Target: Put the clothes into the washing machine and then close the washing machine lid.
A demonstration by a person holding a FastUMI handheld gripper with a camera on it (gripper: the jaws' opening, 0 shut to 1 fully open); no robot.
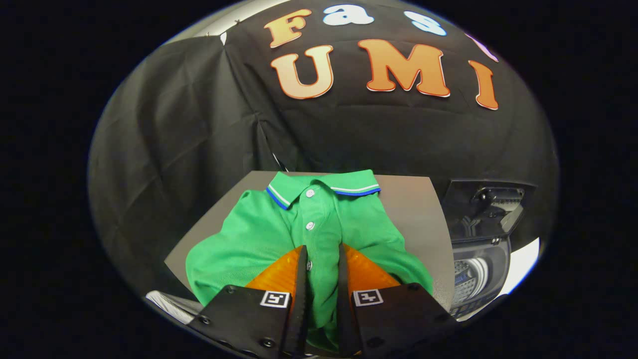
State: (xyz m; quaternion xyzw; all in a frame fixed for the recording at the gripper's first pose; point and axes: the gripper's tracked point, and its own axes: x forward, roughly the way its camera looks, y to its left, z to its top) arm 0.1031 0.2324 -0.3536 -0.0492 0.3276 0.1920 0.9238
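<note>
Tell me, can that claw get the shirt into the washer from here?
Probably yes: the claw pinches the shirt, and the washer beside the table has its lid up.

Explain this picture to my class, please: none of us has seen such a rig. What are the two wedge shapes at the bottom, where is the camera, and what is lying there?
The camera rides on a hand-held gripper that a person carries, and it looks forward along the tool's two fingers; those are the wedges you see. The fisheye lens bends everything into a round shape.

Ahead lies a green polo shirt with a blue-and-white trimmed collar, spread on a grey table. The fingers have closed on a fold of the shirt's buttoned front, so the cloth is pinched between them.

Beside the table stands the washing machine, its lid raised and the drum open. Black cloth behind is the booth's wall.
</note>
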